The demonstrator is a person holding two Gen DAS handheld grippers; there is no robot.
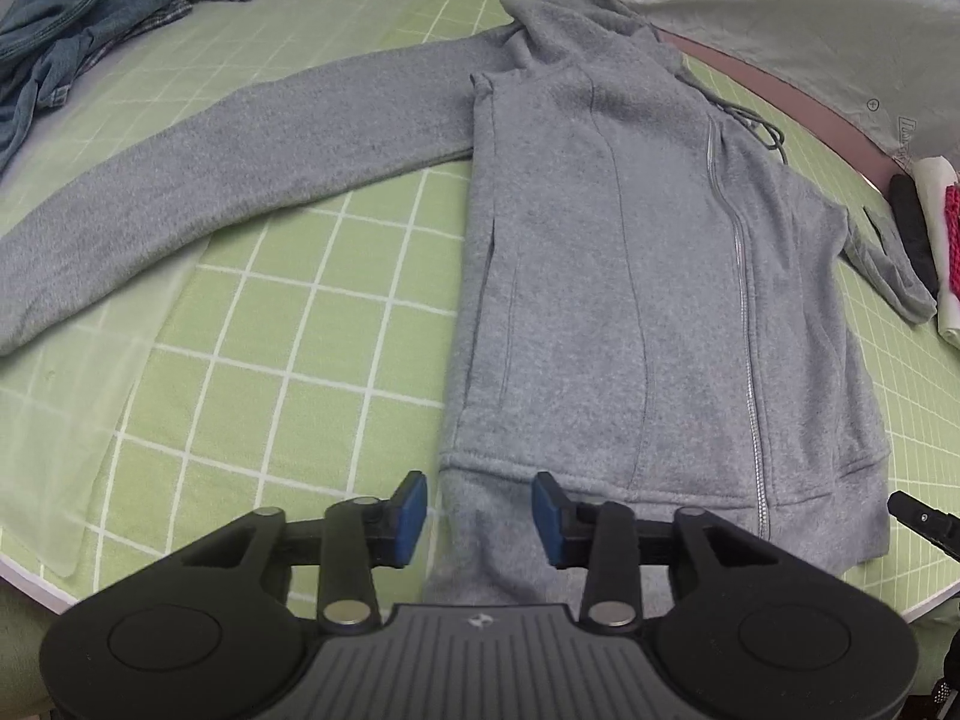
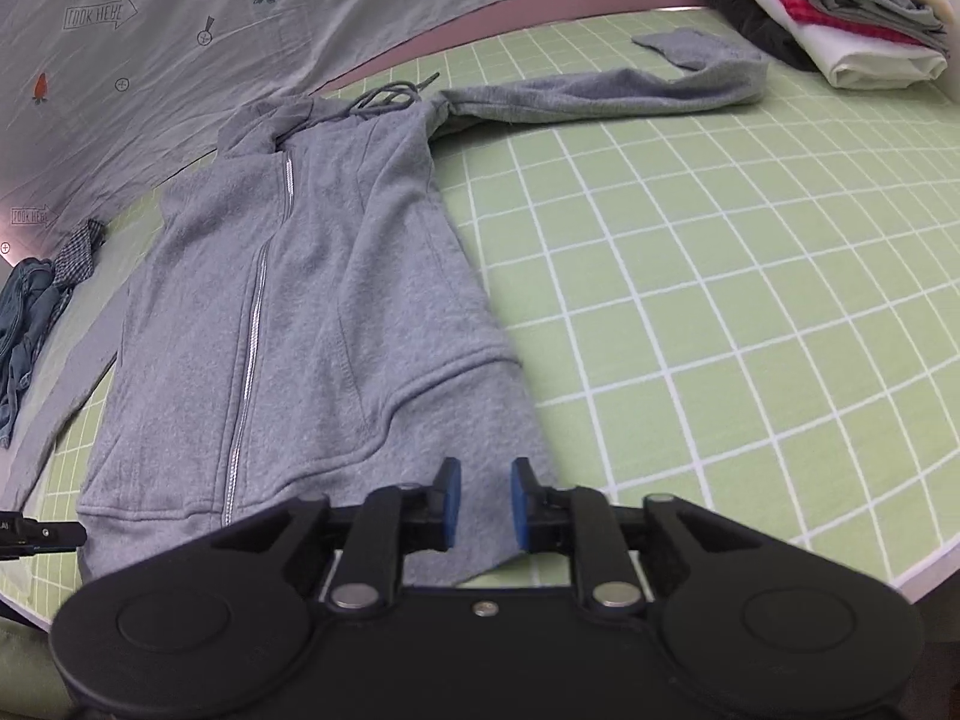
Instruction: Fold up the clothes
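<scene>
Both tools, left [image 1: 480,519] and right [image 2: 485,504], gape over the grey hoodie [image 1: 630,300]; sheet [image 2: 150,30] reads "LOOK HERE".

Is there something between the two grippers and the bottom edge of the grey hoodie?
Nothing visible. The left gripper and right gripper are both open, with the grey hoodie's hem fabric already between their blue pads, on the green grid mat.

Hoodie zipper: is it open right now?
No. In the right wrist view the hoodie's zipper runs closed from hem to collar, both front panels meeting flat.
</scene>
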